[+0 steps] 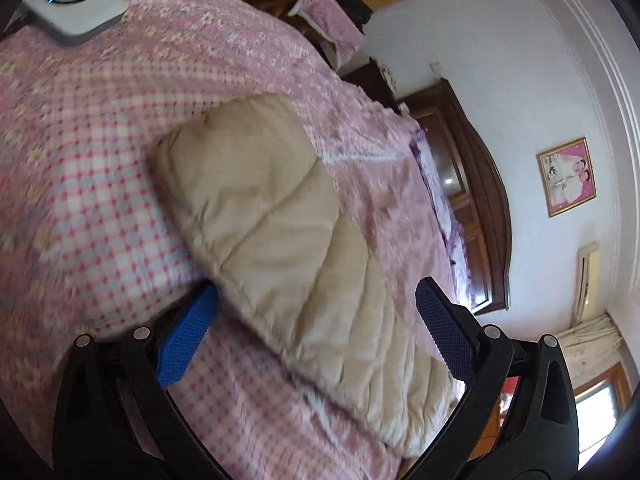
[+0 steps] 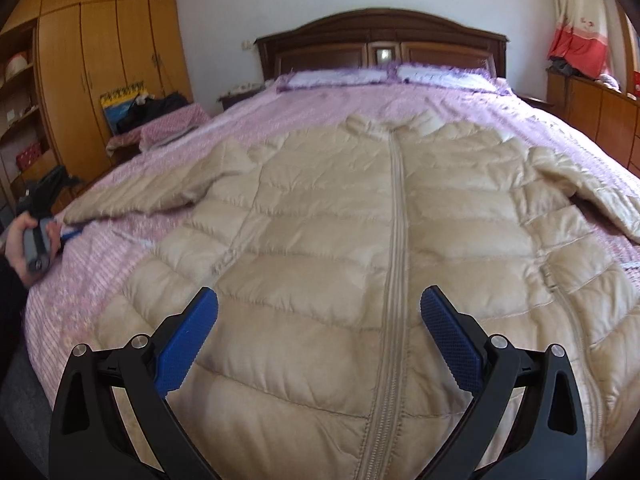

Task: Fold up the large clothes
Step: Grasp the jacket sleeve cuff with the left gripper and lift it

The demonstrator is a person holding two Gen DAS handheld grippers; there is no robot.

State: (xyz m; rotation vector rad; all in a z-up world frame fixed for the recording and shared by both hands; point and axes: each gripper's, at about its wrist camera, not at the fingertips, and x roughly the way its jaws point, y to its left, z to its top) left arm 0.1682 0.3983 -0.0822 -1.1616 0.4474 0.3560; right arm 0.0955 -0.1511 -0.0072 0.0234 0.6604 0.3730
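Observation:
A beige quilted puffer jacket lies front up and zipped on the pink bed, sleeves spread to both sides. My right gripper is open above the jacket's lower hem, near the zipper. My left gripper is open, its fingers either side of the left sleeve, near the cuff end. In the right wrist view the left gripper shows in the person's hand at the left sleeve's end.
The bed has a pink checked cover and a dark wooden headboard. A white device lies on the bed. A wooden wardrobe stands left, a cabinet right.

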